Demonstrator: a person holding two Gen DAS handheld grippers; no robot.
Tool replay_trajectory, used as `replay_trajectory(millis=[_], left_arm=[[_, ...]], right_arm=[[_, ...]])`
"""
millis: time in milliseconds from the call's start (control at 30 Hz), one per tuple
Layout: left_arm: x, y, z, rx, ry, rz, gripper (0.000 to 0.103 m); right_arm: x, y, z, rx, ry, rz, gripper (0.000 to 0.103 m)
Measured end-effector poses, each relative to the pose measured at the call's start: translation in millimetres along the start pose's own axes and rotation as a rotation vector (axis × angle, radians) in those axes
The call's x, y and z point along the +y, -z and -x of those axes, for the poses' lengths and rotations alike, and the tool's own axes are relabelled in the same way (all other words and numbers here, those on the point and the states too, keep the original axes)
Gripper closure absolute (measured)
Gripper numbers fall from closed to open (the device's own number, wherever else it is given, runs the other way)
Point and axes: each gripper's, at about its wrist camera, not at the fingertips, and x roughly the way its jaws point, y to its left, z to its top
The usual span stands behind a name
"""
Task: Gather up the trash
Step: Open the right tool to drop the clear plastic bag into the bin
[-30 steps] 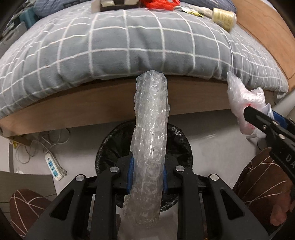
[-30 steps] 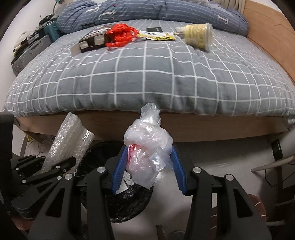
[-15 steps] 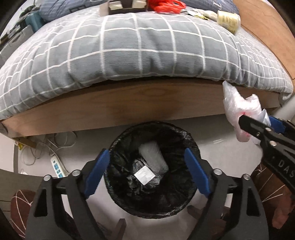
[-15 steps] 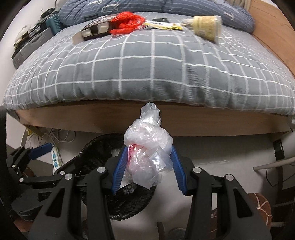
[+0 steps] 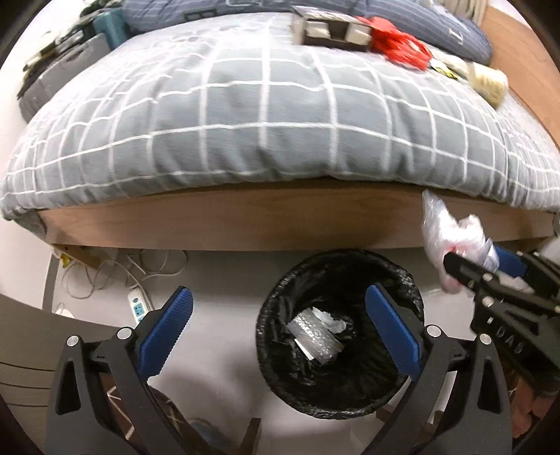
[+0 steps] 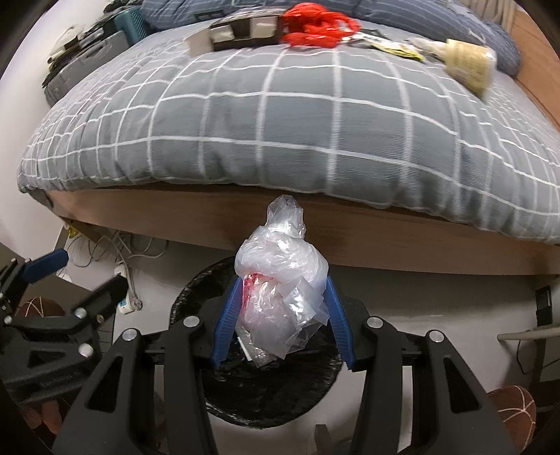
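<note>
A round bin with a black liner [image 5: 402, 276] stands on the floor by the bed; the roll of bubble wrap [image 5: 316, 341] lies inside it. My left gripper [image 5: 280, 304] hangs over the floor left of the bin, its jaws still opening, wide apart with nothing between them. My right gripper [image 6: 281, 294] is shut on a crumpled clear plastic bag [image 6: 283, 276] with a red smear, held above the bin [image 6: 217, 395]. From the left wrist view the bag [image 5: 451, 234] shows at the right, just beyond the bin's rim. More trash lies on the bed: a red bag [image 6: 318, 24], a cardboard box [image 6: 241, 33], a cup [image 6: 469, 64].
The bed with a grey checked duvet [image 5: 262, 115] and a wooden frame [image 5: 245, 224] runs across behind the bin. A power strip and cables [image 5: 138, 308] lie on the floor to the left. Brown slippers [image 6: 512, 411] are near the bottom edges.
My left gripper opened and let go of the bubble wrap, which now lies in the bin, then shifted left. My right gripper came over the bin with the plastic bag.
</note>
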Motion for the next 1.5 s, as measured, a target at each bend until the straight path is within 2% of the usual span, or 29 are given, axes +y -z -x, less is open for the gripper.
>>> replay_trajectory(millis=[200,400,667,767,967,1500], left_arm=[[16,-1,4,-0.003,-0.017,0.021,0.006],[34,2,5,-0.005,-0.025,0.059,0.006],[34,-2,15,-0.039,-0.029,0.059,0.006],[33,-6,20,-0.052,-0.026,0.063,0.006],[26,-14,29,-0.071,-0.018,0.061,0.006],[0,-52,66,-0.15,0.051,0.03,0.006]], right_arm=[[23,-1,-7,0.007,-0.016,0.037,0.056],[33,1,-11,0.011,-0.014,0.065,0.05],[21,0,4,-0.035,0.005,0.044,0.02],[13,-3,11,-0.051,0.017,0.027,0.015],[-6,-10,29,-0.092,0.046,0.001,0.01],[-44,-48,86,-0.236,0.106,-0.057,0.008]])
